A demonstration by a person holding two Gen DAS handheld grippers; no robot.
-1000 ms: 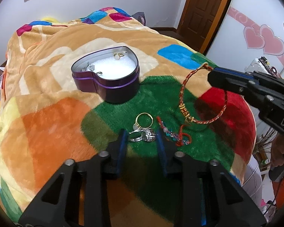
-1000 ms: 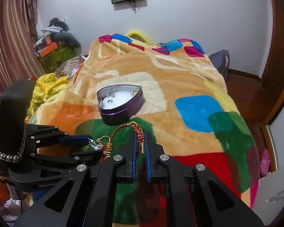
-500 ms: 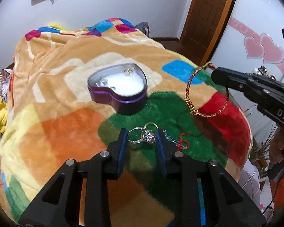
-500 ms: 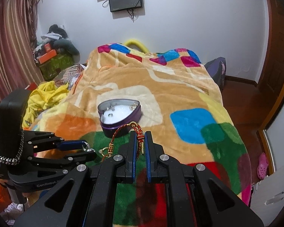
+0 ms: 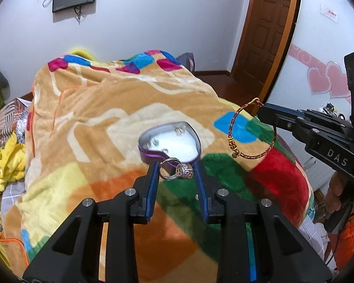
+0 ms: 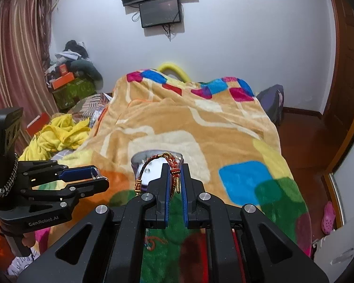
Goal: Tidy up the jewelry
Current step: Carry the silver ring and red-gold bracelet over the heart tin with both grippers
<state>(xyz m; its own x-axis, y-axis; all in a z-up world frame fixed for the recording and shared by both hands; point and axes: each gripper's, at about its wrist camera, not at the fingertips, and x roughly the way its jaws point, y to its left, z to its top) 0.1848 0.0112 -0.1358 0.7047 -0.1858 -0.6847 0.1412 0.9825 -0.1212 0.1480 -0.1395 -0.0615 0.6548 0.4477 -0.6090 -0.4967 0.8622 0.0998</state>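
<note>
My left gripper (image 5: 176, 168) is shut on a silver ring with a jewelled top (image 5: 184, 171), lifted above the blanket just in front of the purple heart-shaped tin (image 5: 153, 155). The tin is open, with a white lining and small pieces inside. My right gripper (image 6: 175, 168) is shut on the knot of a red braided bracelet (image 6: 138, 184), whose loop hangs to its left over the tin (image 6: 135, 159). In the left wrist view the right gripper (image 5: 263, 109) holds that bracelet (image 5: 232, 142) in the air to the right of the tin. The left gripper (image 6: 102, 178) shows at the left of the right wrist view.
A patchwork fleece blanket (image 5: 94, 118) covers the bed. A small red bead strand (image 6: 153, 240) lies on its green patch below my right fingers. Yellow clothes (image 6: 59, 134) and boxes are heaped at the left. A brown door (image 5: 266, 35) and wooden floor lie to the right.
Both grippers have risen from the blanket. The left one has lifted the ring off the green patch and brought it up in front of the tin. The right still carries the bracelet.
</note>
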